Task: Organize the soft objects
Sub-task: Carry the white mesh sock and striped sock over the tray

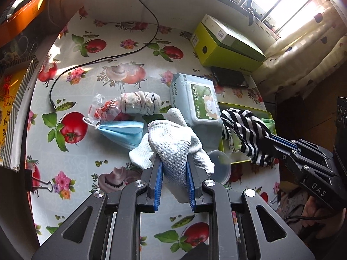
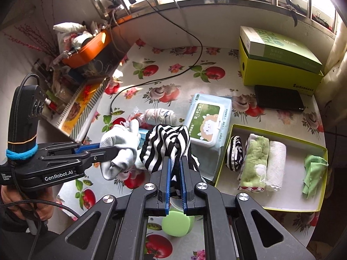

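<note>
My left gripper [image 1: 173, 162] is shut on a white knit glove [image 1: 171, 138] and holds it above the table; the glove also shows in the right wrist view [image 2: 121, 143]. My right gripper [image 2: 175, 160] is shut on a black-and-white striped sock [image 2: 167, 147], held left of the yellow-green tray [image 2: 282, 209]; the sock also shows in the left wrist view [image 1: 245, 130]. The tray holds a rolled striped sock [image 2: 234, 151], a green towel [image 2: 256, 160], a white roll [image 2: 275, 162] and a green cloth [image 2: 313, 173]. A blue face mask [image 1: 123, 132] and a rolled sock [image 1: 141, 103] lie on the table.
A wet-wipes pack [image 2: 207, 121] lies between the loose items and the tray. A green box stack [image 2: 279, 62] and a black case [image 2: 278, 98] stand at the back right. A black cable [image 1: 104, 58] crosses the table. A green lid [image 2: 177, 223] lies under my right gripper. A clear lid [image 1: 219, 166] lies by the tray.
</note>
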Demonstrator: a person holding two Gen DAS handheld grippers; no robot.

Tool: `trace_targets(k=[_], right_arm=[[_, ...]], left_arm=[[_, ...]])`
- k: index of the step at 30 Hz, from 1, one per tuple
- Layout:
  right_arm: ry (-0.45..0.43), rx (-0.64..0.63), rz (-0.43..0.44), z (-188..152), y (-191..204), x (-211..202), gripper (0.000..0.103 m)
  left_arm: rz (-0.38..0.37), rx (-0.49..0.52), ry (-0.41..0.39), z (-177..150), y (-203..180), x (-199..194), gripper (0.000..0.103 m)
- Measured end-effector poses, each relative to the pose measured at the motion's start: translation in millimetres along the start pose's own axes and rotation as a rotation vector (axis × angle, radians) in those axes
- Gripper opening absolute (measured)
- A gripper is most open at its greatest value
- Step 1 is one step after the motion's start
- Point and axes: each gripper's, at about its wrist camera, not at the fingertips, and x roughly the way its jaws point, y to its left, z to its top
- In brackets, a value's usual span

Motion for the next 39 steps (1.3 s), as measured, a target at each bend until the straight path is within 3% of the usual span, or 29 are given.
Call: trace_targets(k=[39], right_arm=[[-0.075,0.201,-0.042,-33.4,-80.6,-34.5,0.008]], left_arm=[[0.0,0.195,0.055,23.0,-89.6,30.8,0.02]])
